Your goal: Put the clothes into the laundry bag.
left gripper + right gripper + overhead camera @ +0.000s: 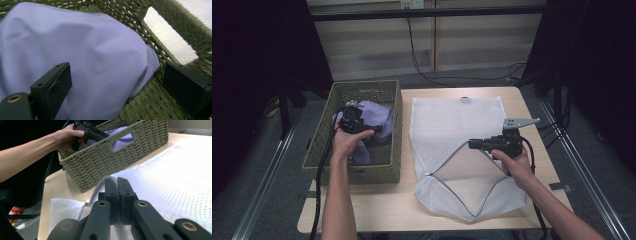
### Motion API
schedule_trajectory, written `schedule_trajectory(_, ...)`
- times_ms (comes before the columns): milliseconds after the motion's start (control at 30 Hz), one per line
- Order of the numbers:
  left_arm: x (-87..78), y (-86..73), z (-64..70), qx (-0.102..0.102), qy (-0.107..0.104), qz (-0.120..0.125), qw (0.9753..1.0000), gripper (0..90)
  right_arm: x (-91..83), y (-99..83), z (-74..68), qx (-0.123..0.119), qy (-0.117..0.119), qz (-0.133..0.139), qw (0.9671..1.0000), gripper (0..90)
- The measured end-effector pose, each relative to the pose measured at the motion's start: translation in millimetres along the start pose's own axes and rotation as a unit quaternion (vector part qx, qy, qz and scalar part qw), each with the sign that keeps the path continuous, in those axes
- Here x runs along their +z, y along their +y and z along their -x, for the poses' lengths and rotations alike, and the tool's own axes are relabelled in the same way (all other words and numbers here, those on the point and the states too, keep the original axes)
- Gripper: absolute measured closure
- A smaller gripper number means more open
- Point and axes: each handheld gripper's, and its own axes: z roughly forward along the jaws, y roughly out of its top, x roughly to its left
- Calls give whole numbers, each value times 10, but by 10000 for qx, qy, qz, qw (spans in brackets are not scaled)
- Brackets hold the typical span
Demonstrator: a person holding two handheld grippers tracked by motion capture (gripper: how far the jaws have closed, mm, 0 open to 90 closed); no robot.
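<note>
Nearest the person, the right gripper (476, 144) has its jaws pressed together on the zippered edge of the white mesh laundry bag (462, 120), lifting that flap so the mouth gapes toward the basket; in the right gripper view the jaws meet on the grey zipper band (100, 185) with only a thin bite of it between them. That's the first worry: the pinch looks shallow, and if the hand pulls any higher the slick band could slide out and the mouth would flop shut flat on the worktop (377, 207). Further over, the left gripper (351, 120) is down inside the woven green basket (362, 90), jaws spread wide on either side of the lavender garment (82, 57), which lies bunched in the basket and is not yet pinched. One jaw sits right by the basket wall, near the handle slot (172, 45), so closing from here could catch the weave or nip just a fold at the edge. Grab only a loose corner and the cloth may trail, snag on the rim on the way out and drag the light basket across the worktop. And if the mouth of the bag sags meanwhile, the garment would land on top of the mesh rather than inside.
</note>
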Motion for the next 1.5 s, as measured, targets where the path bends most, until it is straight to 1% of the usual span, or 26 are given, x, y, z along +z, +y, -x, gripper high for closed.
schedule_trajectory(67,52,11,9,-5,11,-65,10000,71,5,-3,5,4,8,-15,10000,883)
schedule_trajectory(133,109,17,9,97,314,-236,9992,55,12,-6,4,3,21,-26,10000,884)
schedule_trajectory(200,169,5,3,45,237,-380,9990,51,16,-8,3,3,34,-41,10000,883)
schedule_trajectory(267,224,6,15,14,337,-415,9986,49,22,-10,6,7,30,-52,10000,883)
schedule_trajectory(300,229,14,10,51,285,-491,9984,49,24,-11,8,11,45,-56,10000,883)
schedule_trajectory(333,253,12,24,-5,352,-451,9984,49,26,-12,11,9,45,-58,10000,883)
schedule_trajectory(400,279,18,18,73,378,-685,9969,48,35,-16,17,13,47,-61,10000,883)
schedule_trajectory(500,350,34,43,108,349,-802,9961,44,51,-20,14,16,55,-83,9999,883)
schedule_trajectory(533,381,33,49,205,399,-872,9952,45,54,-20,11,8,59,-87,9999,883)
schedule_trajectory(600,427,25,63,225,412,-1078,9931,61,58,-21,9,3,67,-97,9999,883)
schedule_trajectory(633,446,20,78,257,459,-1100,9925,69,57,-22,9,14,68,-96,9999,883)
schedule_trajectory(700,447,20,102,325,373,-1212,9914,133,55,-23,8,11,63,-103,9999,883)
schedule_trajectory(733,438,22,97,481,298,-1291,9900,188,53,-24,7,8,58,-102,9999,883)
schedule_trajectory(767,443,20,110,499,276,-1352,9892,244,52,-24,6,5,64,-98,9999,883)
schedule_trajectory(833,445,23,129,628,332,-1447,9869,339,54,-26,7,0,64,-110,9999,883)
schedule_trajectory(867,434,29,131,635,352,-1486,9862,430,55,-27,8,5,66,-107,9999,883)
schedule_trajectory(967,400,43,117,528,317,-1473,9872,649,55,-26,3,-12,57,-120,9999,883)
schedule_trajectory(1000,399,36,123,443,306,-1386,9889,703,54,-24,0,-23,52,-118,9999,883)
schedule_trajectory(1033,389,38,128,401,295,-1381,9892,767,53,-23,-3,-33,34,-117,9999,884)
schedule_trajectory(1067,370,49,120,432,276,-1461,9879,817,53,-24,-3,-31,38,-113,9999,883)
schedule_trajectory(1100,364,53,114,437,278,-1414,9886,841,53,-24,-3,-29,34,-115,9999,883)
schedule_trajectory(1200,330,61,121,407,287,-1273,9906,855,57,-25,-2,-27,30,-121,9999,883)
schedule_trajectory(1233,325,56,128,312,283,-1210,9918,857,57,-25,-3,-28,19,-123,9999,883)
schedule_trajectory(1300,279,69,113,344,390,-1131,9922,859,56,-25,-1,-21,31,-120,9999,884)
schedule_trajectory(1367,212,89,102,239,434,-904,9947,860,55,-26,0,-24,22,-121,9999,883)
schedule_trajectory(1500,-2,157,80,255,527,-655,9961,862,50,-25,0,-25,11,-109,9999,883)
